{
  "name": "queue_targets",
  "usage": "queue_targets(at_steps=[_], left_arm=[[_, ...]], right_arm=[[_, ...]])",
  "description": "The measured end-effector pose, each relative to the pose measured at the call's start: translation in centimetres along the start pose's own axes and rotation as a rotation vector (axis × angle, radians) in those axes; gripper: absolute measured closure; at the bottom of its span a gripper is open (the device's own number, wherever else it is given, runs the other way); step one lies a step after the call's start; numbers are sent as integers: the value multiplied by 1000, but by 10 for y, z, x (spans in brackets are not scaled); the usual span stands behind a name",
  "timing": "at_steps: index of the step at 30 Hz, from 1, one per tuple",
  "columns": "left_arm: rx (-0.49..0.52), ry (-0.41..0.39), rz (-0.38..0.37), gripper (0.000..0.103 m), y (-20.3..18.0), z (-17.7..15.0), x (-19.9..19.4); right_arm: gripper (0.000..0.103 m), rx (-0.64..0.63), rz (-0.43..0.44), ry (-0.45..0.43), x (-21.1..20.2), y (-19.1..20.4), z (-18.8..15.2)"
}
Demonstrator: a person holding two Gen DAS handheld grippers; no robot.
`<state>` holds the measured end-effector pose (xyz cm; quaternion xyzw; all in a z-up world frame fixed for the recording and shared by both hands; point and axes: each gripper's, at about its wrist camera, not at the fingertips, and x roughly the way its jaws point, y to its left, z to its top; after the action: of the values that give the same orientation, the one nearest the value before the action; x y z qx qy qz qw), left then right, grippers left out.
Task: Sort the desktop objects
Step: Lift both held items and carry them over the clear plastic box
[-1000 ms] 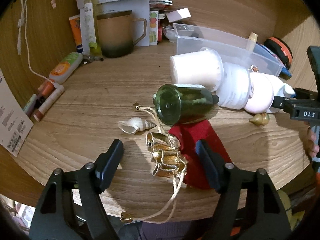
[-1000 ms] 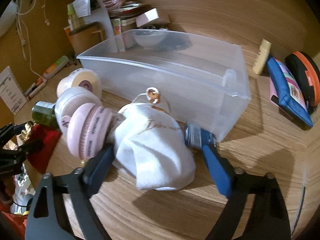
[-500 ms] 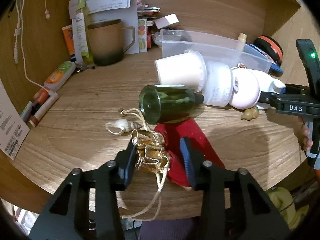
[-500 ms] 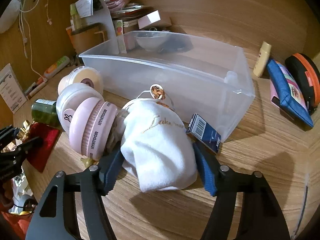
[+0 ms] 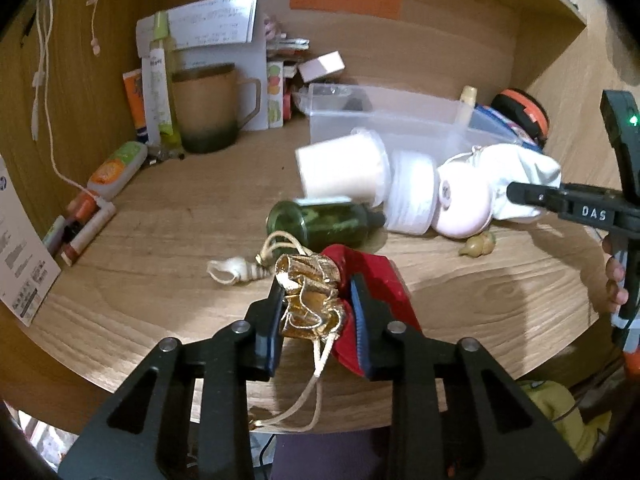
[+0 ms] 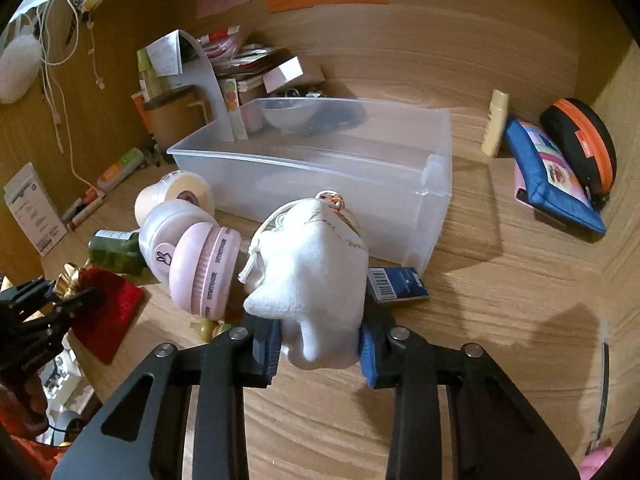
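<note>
My left gripper (image 5: 314, 316) has its jaws clamped on the gold-topped red pouch (image 5: 310, 300), cord dangling off the tabletop (image 5: 168, 216) edge. Just beyond: seashell (image 5: 236, 274), then the green bottle (image 5: 320, 224) lying on its side. My right gripper (image 6: 320, 350) jaws squeeze the white drawstring bag (image 6: 312, 272), touching the pink round case (image 6: 204, 268). Only the right view shows the blue barcode box (image 6: 398, 284) beside the bag and the clear bin (image 6: 320, 172) interior. Only the left view shows the brown mug (image 5: 210, 108) at the back.
</note>
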<state>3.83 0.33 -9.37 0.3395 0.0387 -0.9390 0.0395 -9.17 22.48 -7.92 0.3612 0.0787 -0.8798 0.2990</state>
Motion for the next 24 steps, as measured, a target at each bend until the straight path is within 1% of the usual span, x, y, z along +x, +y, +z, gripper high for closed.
queue_targets(at_steps=[8, 9, 11, 18, 24], left_arm=[[-14, -46, -28, 74, 1, 15, -14], [-19, -49, -45, 74, 1, 17, -16], [-23, -61, -54, 74, 0, 21, -19], [-29, -77, -109, 74, -2, 38, -22], [-26, -95, -154, 74, -1, 59, -24]], right_arm=[[76, 48, 10, -90, -35, -6, 5], [76, 51, 11, -100, -39, -7, 5], [76, 55, 14, -114, -45, -6, 7], [76, 77, 40, -134, -57, -9, 8], [76, 101, 89, -154, -63, -12, 12]])
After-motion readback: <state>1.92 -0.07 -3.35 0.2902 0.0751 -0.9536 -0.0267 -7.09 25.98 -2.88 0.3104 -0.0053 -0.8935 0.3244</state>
